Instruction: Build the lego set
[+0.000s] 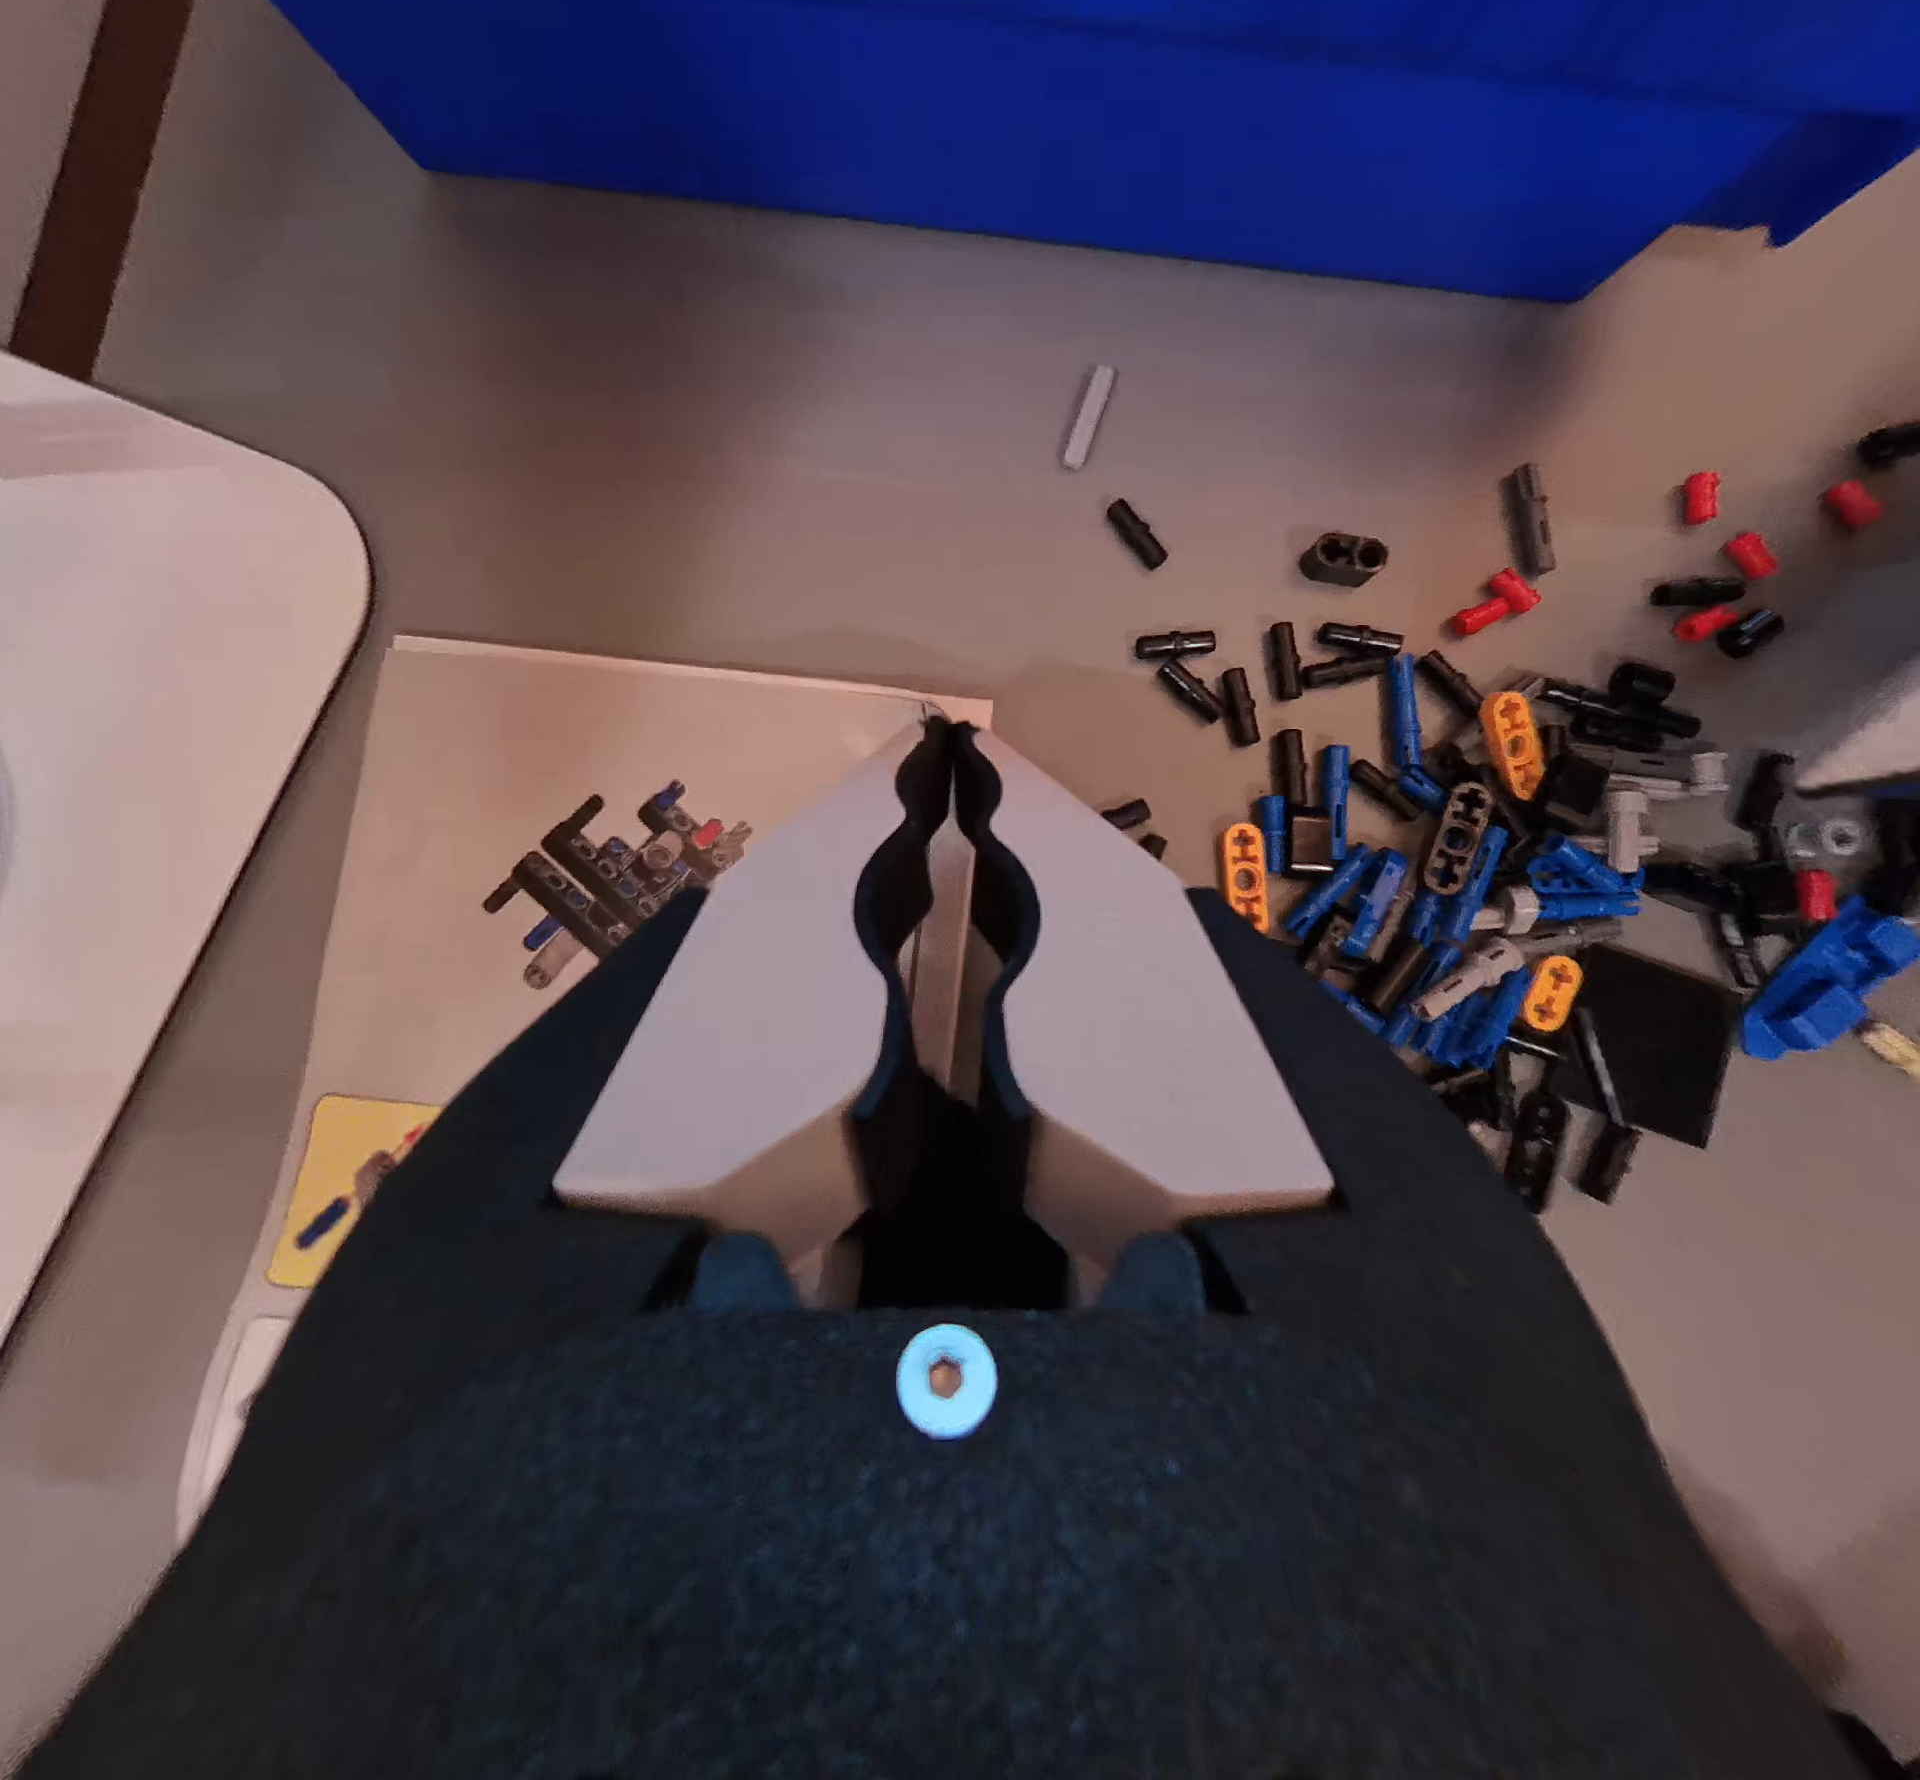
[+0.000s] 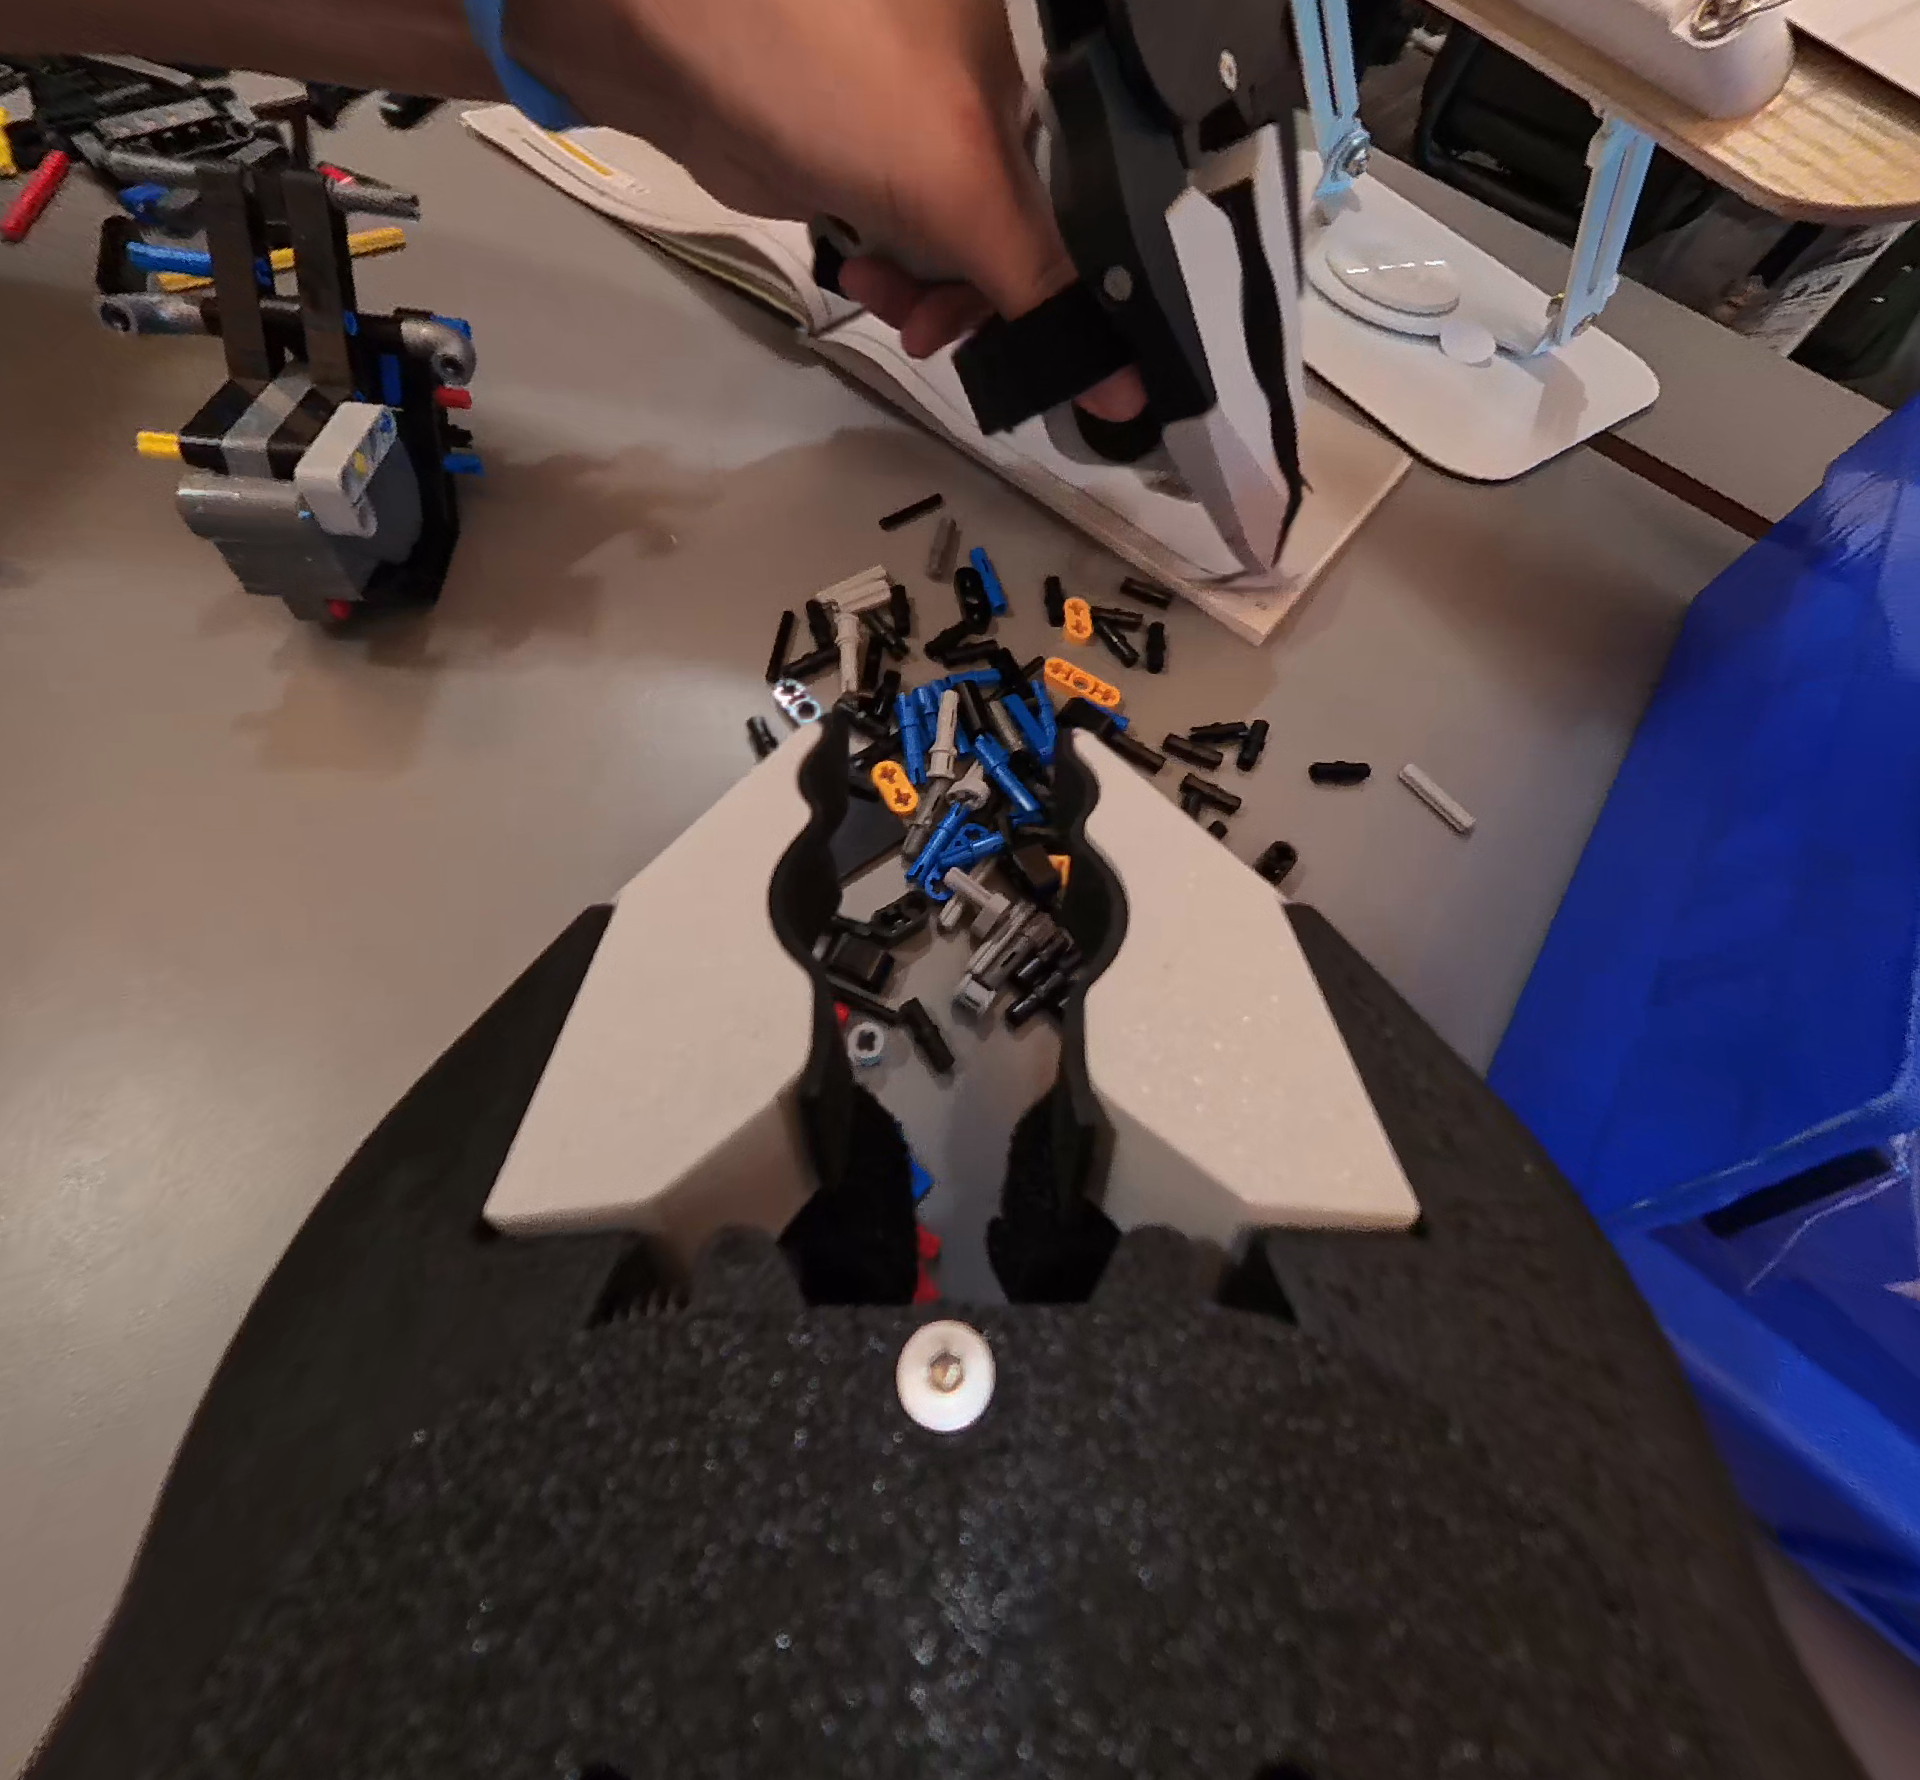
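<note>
My left gripper (image 1: 948, 738) is shut, its tips together on the far right corner of the open instruction booklet (image 1: 623, 743). The right wrist view shows a hand holding it, with its tips (image 2: 1273, 551) down on the booklet's (image 2: 707, 203) edge. I cannot tell whether a page is pinched. My right gripper (image 2: 951, 754) is open and empty, hovering over a pile of small black, blue, grey and orange lego pins and connectors (image 2: 966, 795). The pile also shows in the left wrist view (image 1: 1507, 878). A partly built black and grey model (image 2: 301, 442) stands at the far left.
A blue bin (image 2: 1766, 899) stands close on the right, behind the table in the left wrist view (image 1: 1039, 68). A white stand base (image 2: 1475, 359) lies beyond the booklet. A loose grey axle (image 2: 1436, 797) lies by the bin. More loose parts (image 2: 156, 120) lie behind the model. Spacing between my two grippers at the tips: around 15 cm. My left gripper is the nearer one to the loose grey axle (image 2: 1436, 797): about 8 cm, against 15 cm. Seen from the left wrist view (image 1: 1077, 421) as well.
</note>
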